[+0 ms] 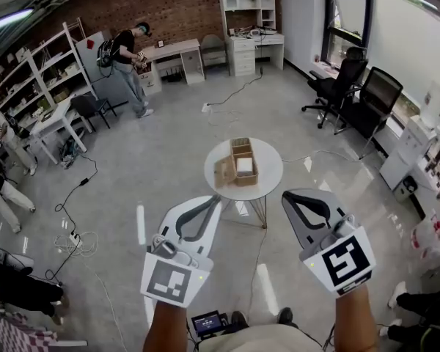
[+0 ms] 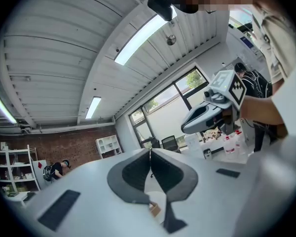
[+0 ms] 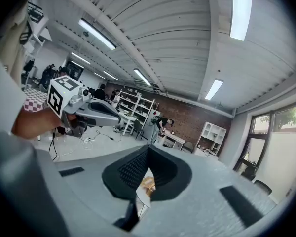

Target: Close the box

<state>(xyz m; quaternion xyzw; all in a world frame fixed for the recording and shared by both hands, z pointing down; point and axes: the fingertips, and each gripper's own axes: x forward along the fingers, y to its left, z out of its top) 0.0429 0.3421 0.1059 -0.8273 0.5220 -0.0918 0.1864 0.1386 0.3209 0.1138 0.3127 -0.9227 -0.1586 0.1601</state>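
An open cardboard box stands on a small round white table in the middle of the floor; its flaps are up and something white lies inside. Both grippers are held in the air well short of the table, apart from the box. My left gripper is shut with nothing in it, its pads meeting in the left gripper view. My right gripper is likewise shut and empty. Below each pair of closed jaws a sliver of the box shows.
A person stands by desks at the far wall. Black office chairs sit at the right by the windows, shelves at the left. Cables trail over the floor. More people stand at the left edge.
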